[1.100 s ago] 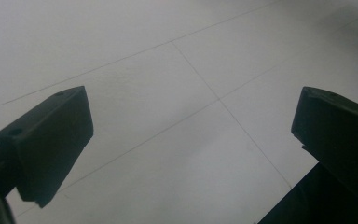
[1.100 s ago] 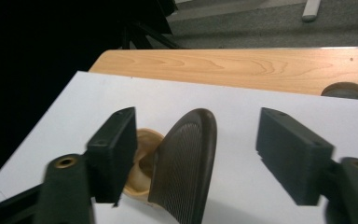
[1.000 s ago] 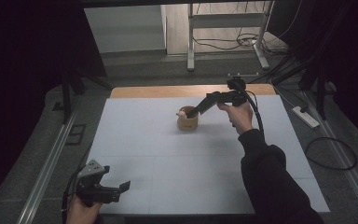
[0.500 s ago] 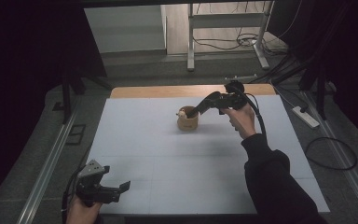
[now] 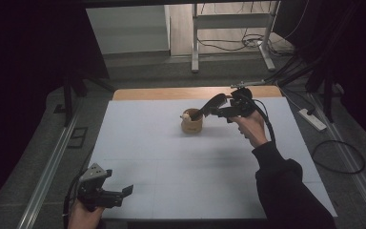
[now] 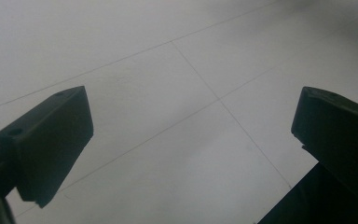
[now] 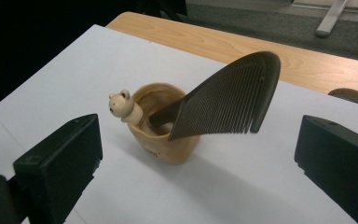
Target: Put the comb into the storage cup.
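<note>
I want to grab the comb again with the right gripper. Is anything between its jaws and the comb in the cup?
Nothing visible. The right gripper is open and its jaws have just been opening; the comb leans out of the cup straight ahead, over bare table.

- A cup [image 5: 191, 125] stands on the table [image 5: 171, 162], toward its far side and about midway across.
- A comb [image 7: 223, 100] sits in the cup, handle end down inside, its toothed end leaning out over the rim (toward the person's right).
- The right gripper [image 5: 219, 109] is just right of the cup, the comb's free end before its spread jaws.
- The left gripper [image 5: 119, 193] is at the table's near left corner, well apart from the cup.
</note>
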